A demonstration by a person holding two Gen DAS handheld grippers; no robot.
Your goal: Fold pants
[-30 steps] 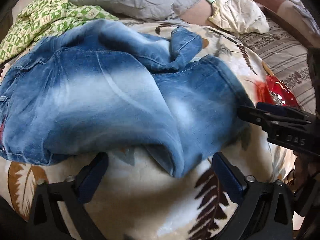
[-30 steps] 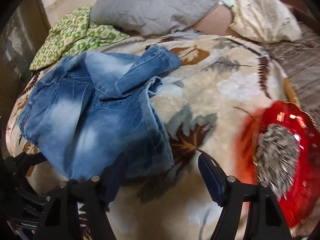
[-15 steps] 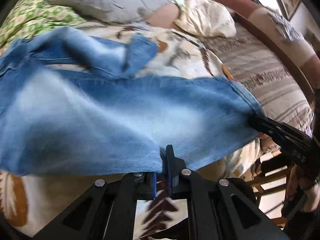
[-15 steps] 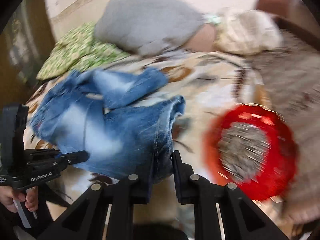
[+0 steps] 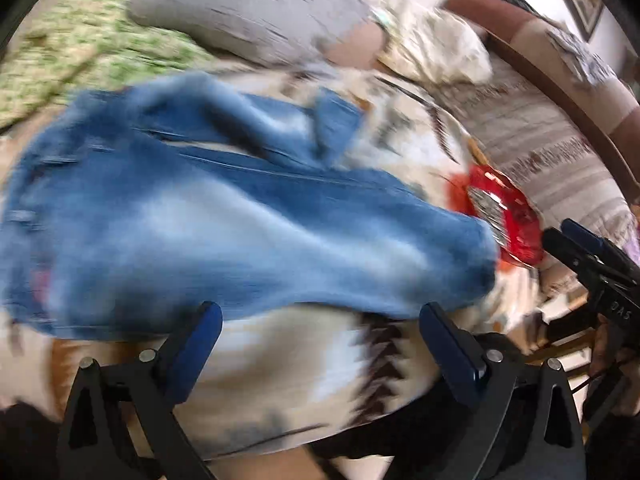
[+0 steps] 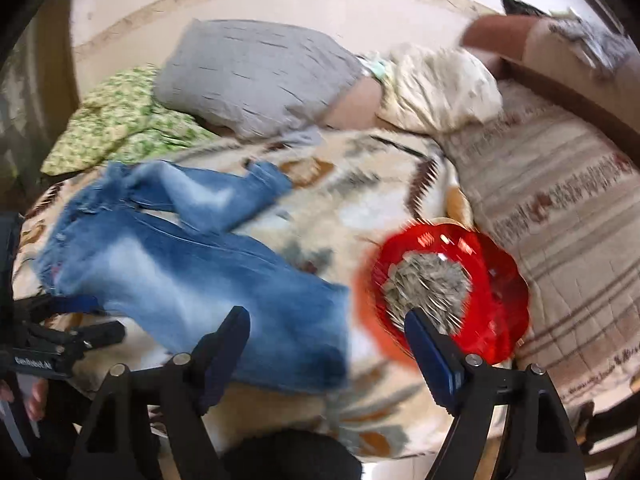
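Left wrist view: left gripper (image 5: 320,330) just opening, empty, above jeans (image 5: 208,224) near blanket (image 5: 280,368) edge; right gripper (image 6: 326,334) likewise opening, nothing between fingers.

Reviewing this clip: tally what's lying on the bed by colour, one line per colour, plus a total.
Blue: 1, jeans
Red: 1, bowl of seeds
Grey: 1, pillow
Green: 1, patterned cloth
Cream: 1, crumpled pillow
Total: 5
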